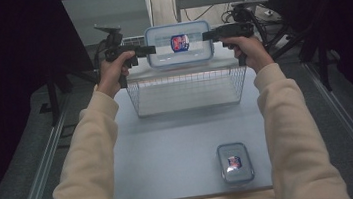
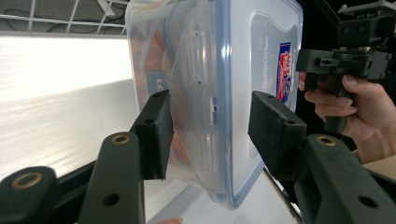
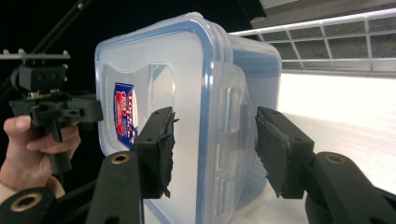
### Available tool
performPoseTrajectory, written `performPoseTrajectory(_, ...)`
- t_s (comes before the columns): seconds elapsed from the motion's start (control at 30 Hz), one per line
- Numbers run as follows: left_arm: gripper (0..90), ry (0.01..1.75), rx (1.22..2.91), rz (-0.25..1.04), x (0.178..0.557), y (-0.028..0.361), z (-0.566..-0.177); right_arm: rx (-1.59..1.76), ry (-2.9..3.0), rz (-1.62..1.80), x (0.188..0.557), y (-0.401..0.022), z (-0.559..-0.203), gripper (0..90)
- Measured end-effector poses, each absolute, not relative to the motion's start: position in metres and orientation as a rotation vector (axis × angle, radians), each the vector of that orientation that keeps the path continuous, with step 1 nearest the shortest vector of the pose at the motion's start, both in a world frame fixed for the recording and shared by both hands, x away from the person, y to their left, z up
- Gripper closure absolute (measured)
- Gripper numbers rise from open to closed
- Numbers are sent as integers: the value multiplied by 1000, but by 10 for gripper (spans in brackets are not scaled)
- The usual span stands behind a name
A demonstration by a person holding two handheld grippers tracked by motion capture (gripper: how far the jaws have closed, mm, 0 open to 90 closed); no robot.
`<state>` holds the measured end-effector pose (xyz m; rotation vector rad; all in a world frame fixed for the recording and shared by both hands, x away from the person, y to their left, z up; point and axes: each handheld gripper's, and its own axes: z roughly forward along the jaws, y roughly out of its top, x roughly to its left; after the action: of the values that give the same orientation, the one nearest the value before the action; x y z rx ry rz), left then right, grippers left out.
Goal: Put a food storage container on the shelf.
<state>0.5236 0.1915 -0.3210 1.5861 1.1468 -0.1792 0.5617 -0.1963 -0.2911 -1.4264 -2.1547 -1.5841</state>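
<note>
I hold the large clear container (image 1: 179,44) up between my two tools, above the far edge of the wire basket (image 1: 187,92) that stands on the pale surface (image 1: 169,145). My left tool (image 1: 150,49) meets the container's left short side and my right tool (image 1: 207,35) meets its right short side, both lying roughly level and pointing inward at each other.

In the left gripper view the container (image 2: 210,93) stands on edge between my jaws, its blue-rimmed lid and side clasp facing me. The left pad (image 2: 156,135) lies against its clear wall; the right pad seems to stand just off the lid rim, though I cannot tell for sure from this angle. My left tool (image 2: 212,135) is about half wide around the container's edge.

In the right gripper view the same container (image 3: 187,107) sits between the jaws of my right tool (image 3: 215,151), also about half wide. One pad (image 3: 159,149) rests against the lid face and the other is close beside the clasp; whether it presses is not clear.

A smaller lidded container (image 1: 235,162) lies flat on the near right part of the surface, well apart from the basket.
</note>
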Motion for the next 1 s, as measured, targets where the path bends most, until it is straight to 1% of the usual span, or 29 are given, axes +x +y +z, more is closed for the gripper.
performPoseTrajectory(0.17, 482, 1188, 1504, -242, 537, 194, -329, -1525, -2060, -1583, 569, -195, -297, 467)
performPoseTrajectory(0.23, 464, 1217, 1491, -223, 540, 193, -331, -1567, -2022, -1577, 571, -195, -299, 455)
performPoseTrajectory(0.3, 478, 1227, 1497, -213, 540, 192, -331, -1593, -2014, -1564, 572, -194, -301, 440)
performPoseTrajectory(0.33, 464, 1228, 1511, -198, 541, 190, -331, -1661, -2022, -1542, 573, -191, -304, 406)
performPoseTrajectory(0.43, 469, 1234, 1511, -184, 540, 188, -331, -1691, -2005, -1553, 573, -188, -307, 394)
performPoseTrajectory(0.53, 460, 1220, 1517, -202, 538, 188, -332, -1722, -1966, -1587, 573, -187, -309, 388)
performPoseTrajectory(0.6, 461, 1216, 1515, -202, 536, 188, -333, -1728, -1962, -1607, 570, -188, -309, 368)
performPoseTrajectory(0.73, 448, 1195, 1531, -134, 528, 187, -327, -1707, -2073, -1665, 558, -186, -299, 325)
performPoseTrajectory(0.77, 436, 1190, 1532, -115, 526, 187, -325, -1699, -2144, -1695, 552, -187, -294, 324)
performPoseTrajectory(0.8, 427, 1171, 1548, -66, 518, 186, -319, -1664, -2204, -1722, 543, -190, -288, 324)
performPoseTrajectory(0.83, 415, 1171, 1548, -66, 518, 186, -319, -1653, -2222, -1724, 539, -192, -286, 325)
performPoseTrajectory(0.9, 395, 1145, 1595, 7, 503, 184, -313, -1628, -2261, -1717, 529, -198, -284, 327)
performPoseTrajectory(1.0, 365, 1114, 1648, 73, 484, 181, -311, -1598, -2320, -1704, 516, -205, -285, 337)
